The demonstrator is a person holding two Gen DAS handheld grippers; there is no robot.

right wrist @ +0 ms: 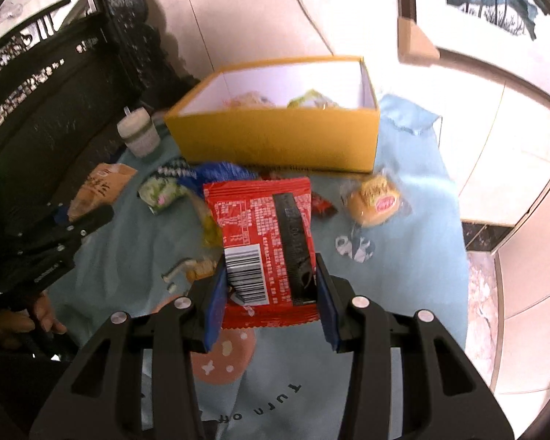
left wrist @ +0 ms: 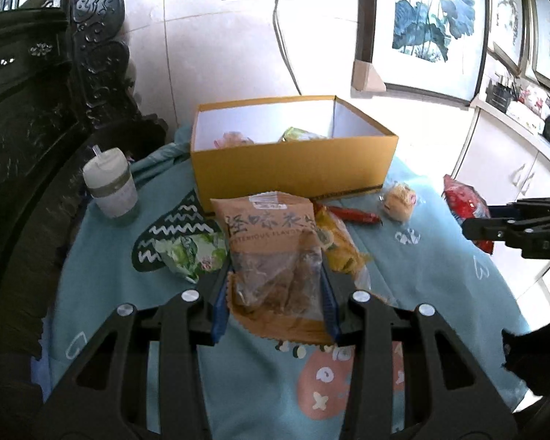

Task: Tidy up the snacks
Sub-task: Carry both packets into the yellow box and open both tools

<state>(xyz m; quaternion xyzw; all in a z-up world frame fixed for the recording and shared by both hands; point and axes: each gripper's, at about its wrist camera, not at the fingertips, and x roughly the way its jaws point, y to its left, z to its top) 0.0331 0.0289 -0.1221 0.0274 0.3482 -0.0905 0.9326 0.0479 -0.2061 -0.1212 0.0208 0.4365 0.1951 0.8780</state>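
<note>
My left gripper point(left wrist: 275, 293) is shut on a brown snack bag point(left wrist: 271, 253) with a clear window, held above the light blue cloth point(left wrist: 102, 286). My right gripper point(right wrist: 269, 293) is shut on a red snack packet point(right wrist: 262, 227), barcode side up. Ahead of both stands an open yellow box point(left wrist: 293, 168) point(right wrist: 275, 139) with two wrapped snacks inside. Loose on the cloth lie a green packet point(left wrist: 190, 256) point(right wrist: 161, 190), a yellow packet point(left wrist: 343, 245), a red stick point(left wrist: 352, 214) and a wrapped bun point(left wrist: 399, 198) point(right wrist: 376, 200). The right gripper with its red packet point(left wrist: 465, 205) shows at the left wrist view's right edge.
A white lidded cup point(left wrist: 110, 187) point(right wrist: 139, 135) stands left of the box. Dark carved wooden furniture point(left wrist: 36, 110) lines the left side. A white cable point(left wrist: 282, 36) hangs down the wall behind the box. Framed paintings point(left wrist: 429, 18) lean at the right. A hand point(right wrist: 36, 315) holds the left gripper.
</note>
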